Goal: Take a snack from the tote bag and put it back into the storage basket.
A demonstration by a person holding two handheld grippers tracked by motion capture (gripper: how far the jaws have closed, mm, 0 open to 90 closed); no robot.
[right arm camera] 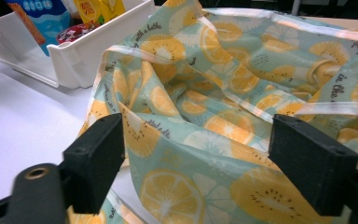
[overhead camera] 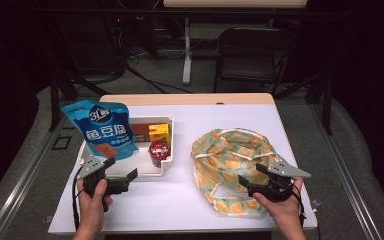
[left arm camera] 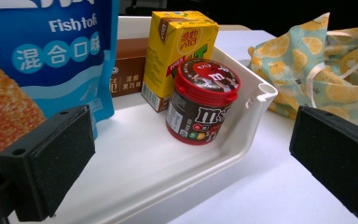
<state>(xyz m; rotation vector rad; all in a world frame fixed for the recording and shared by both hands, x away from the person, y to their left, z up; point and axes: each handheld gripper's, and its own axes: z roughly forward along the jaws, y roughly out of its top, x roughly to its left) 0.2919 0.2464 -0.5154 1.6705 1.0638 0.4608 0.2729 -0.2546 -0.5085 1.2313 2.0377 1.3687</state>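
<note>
Fruit-print bag (right arm camera: pixel 205 116) between right gripper's (right arm camera: pixel 196 163) open jaws

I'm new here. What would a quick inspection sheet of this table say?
Surface: white table, wooden far edge.
Job's things: fruit-print bag crumpled at right; white tray holding blue pouch, yellow carton, brown box, red-lidded jar.
Clutter: nothing seen.
Grippers: left claw open, by the tray; right claw open over the bag.
Cables: one trails from each claw; more on the floor beyond.
Surroundings: dark room, black chair, desk leg.
</note>
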